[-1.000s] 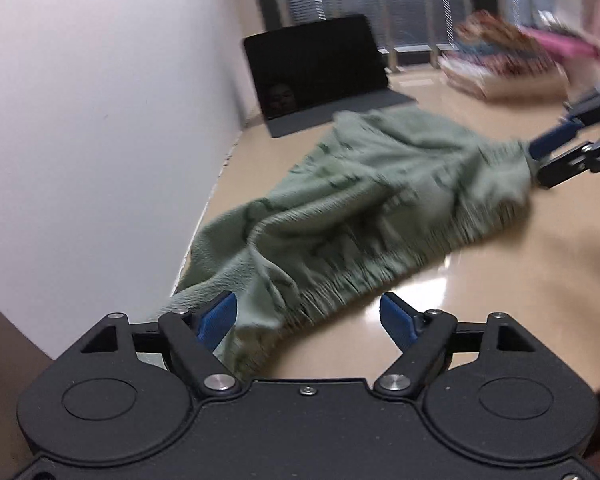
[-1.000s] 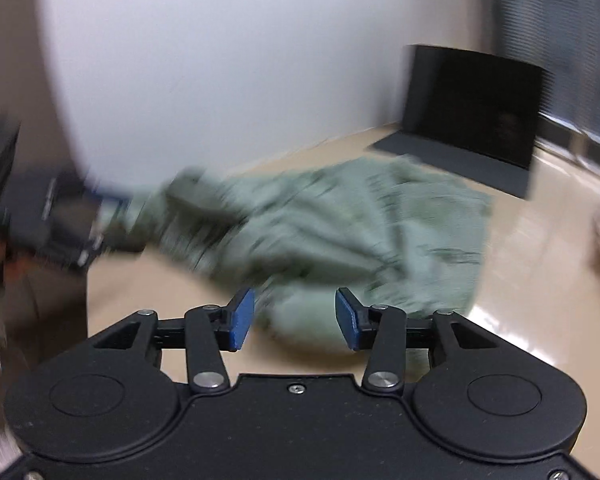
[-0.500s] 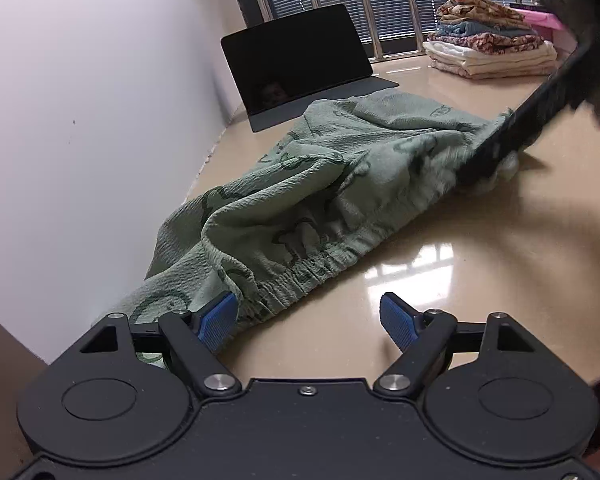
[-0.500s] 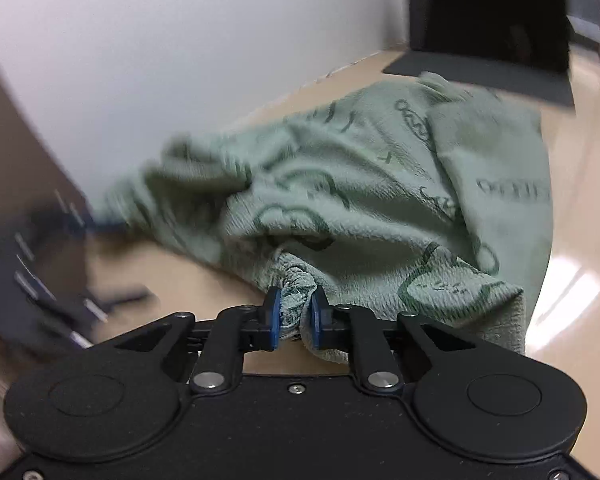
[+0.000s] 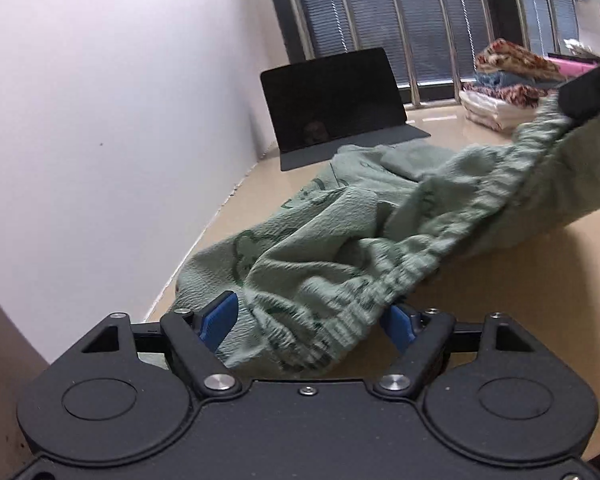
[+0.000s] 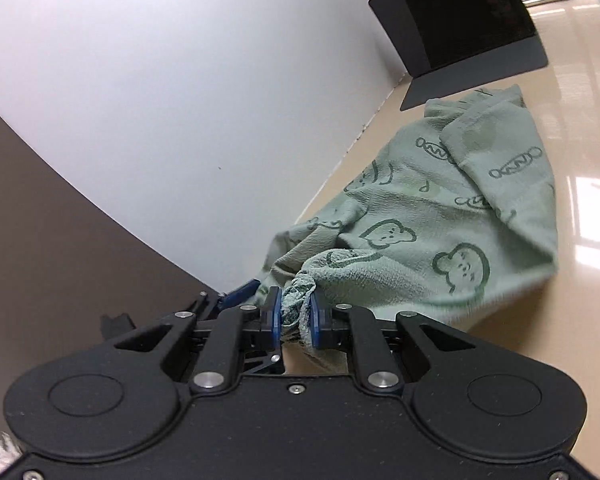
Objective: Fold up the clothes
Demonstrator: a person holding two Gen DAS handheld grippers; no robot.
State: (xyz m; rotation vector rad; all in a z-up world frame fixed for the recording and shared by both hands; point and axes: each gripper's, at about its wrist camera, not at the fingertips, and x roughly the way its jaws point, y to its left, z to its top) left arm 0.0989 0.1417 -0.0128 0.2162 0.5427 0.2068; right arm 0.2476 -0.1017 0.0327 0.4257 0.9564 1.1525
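Observation:
A green garment with bear prints [image 5: 380, 240] lies crumpled on the tan table, with an elastic waistband along its near edge; it also shows in the right wrist view [image 6: 440, 216]. My left gripper [image 5: 308, 320] is open, its blue pads on either side of one waistband end, with the cloth lying between them. My right gripper [image 6: 294, 318] is shut on the bunched other end of the waistband and holds it lifted off the table. It shows in the left wrist view as a dark blurred shape [image 5: 588, 92] at the upper right.
A dark tablet [image 5: 332, 96] stands open on its keyboard cover against the white wall [image 5: 100, 120]; it also shows in the right wrist view [image 6: 460, 20]. A stack of folded clothes [image 5: 508, 84] sits at the far right by the window blinds. The table edge runs along the wall.
My right gripper has lifted its end of the waistband up off the table. The cloth now lies between my left gripper's open pads. The left gripper stayed open.

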